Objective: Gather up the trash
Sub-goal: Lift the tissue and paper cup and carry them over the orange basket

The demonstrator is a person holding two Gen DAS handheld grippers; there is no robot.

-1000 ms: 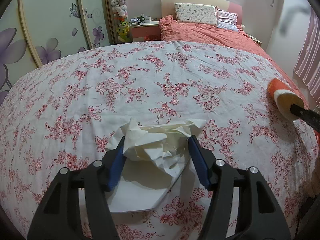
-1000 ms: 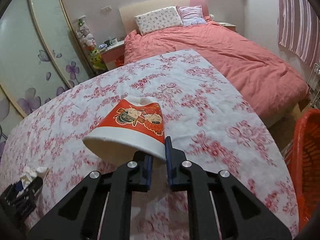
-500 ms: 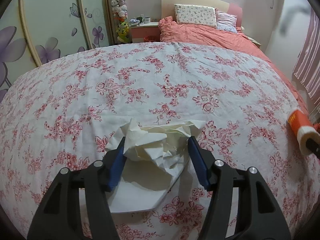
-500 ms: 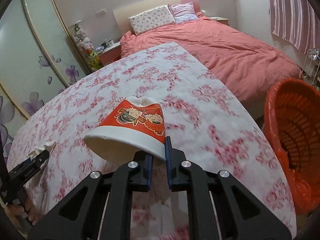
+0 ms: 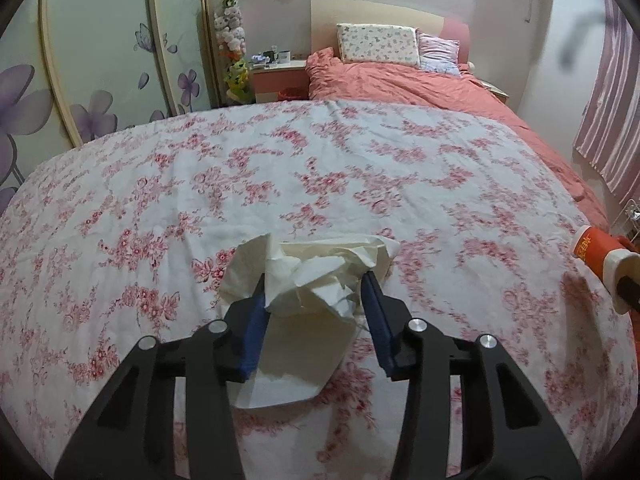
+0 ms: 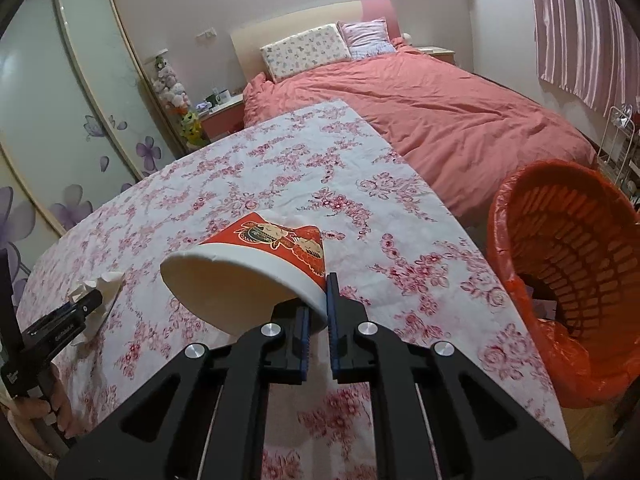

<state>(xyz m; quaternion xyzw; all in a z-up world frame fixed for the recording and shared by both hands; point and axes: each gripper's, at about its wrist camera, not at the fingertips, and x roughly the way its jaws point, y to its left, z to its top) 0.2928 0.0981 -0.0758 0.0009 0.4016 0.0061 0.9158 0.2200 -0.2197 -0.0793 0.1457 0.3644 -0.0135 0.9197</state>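
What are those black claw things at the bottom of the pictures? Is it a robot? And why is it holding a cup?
It is not a robot. A person holds a grabber tool in each hand, and each tool has a small camera that looks out along its two fingers. So one picture comes from the left tool and one from the right.

The left gripper has a crumpled tissue between its fingers and its jaws are closing on it. The tissue sits above the flowered cloth.

The right gripper is pinching the rim of a red paper cup, tipped on its side. Beside the table stands an orange basket lined with a bag. The job is collecting trash, so the cup probably goes in there next.

Behind all this is a bed with a pink quilt.
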